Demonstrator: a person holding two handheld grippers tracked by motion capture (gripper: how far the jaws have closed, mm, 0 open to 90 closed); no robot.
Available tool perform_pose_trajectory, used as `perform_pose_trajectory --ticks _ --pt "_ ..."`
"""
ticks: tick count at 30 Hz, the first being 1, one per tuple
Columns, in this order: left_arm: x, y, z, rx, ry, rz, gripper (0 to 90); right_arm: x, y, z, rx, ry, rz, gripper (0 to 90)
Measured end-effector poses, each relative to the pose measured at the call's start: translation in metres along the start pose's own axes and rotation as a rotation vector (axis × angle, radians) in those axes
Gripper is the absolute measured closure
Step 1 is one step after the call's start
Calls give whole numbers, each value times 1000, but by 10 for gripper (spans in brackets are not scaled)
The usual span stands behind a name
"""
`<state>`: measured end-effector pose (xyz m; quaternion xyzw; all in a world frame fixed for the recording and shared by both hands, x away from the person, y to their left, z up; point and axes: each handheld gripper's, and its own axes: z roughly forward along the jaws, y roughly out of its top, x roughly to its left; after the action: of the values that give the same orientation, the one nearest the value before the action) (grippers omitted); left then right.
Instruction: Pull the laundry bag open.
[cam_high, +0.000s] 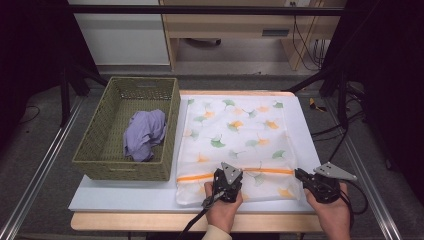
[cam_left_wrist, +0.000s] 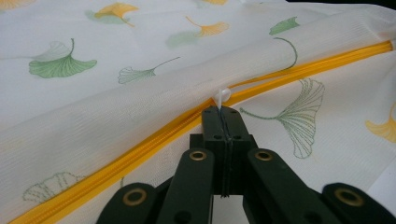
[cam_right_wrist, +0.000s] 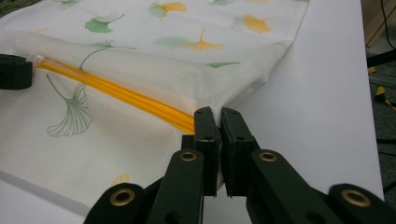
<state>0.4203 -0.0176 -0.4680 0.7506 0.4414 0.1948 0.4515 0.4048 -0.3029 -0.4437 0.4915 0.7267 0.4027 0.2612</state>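
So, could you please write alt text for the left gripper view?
The left gripper, jaws shut, pinches the small white zipper pull on the yellow zipper of a white mesh laundry bag printed with ginkgo leaves.

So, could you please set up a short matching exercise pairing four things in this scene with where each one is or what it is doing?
Things:
1. purple cloth
2. left gripper
3. right gripper
4. mesh bag

Places or states:
A. shut on the bag's corner at the end of the orange zipper
B. lying flat on the white table
C. inside the green woven basket
D. shut on the white zipper pull

Pairs: 1-C, 2-D, 3-A, 4-B
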Motion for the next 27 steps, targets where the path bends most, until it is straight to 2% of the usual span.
perform_pose_trajectory --ticks 3,15,22,27 --pt "3 -1 -2 6 5 7 900 0 0 0 2 -3 1 865" --pt "13 -7 -4 16 20 -6 900 -1 0 0 6 -4 2 865" --pt "18 -8 -9 19 43 19 900 0 0 0 6 -3 -7 865" --pt "23 -9 -12 21 47 7 900 0 -1 0 6 -4 -4 865"
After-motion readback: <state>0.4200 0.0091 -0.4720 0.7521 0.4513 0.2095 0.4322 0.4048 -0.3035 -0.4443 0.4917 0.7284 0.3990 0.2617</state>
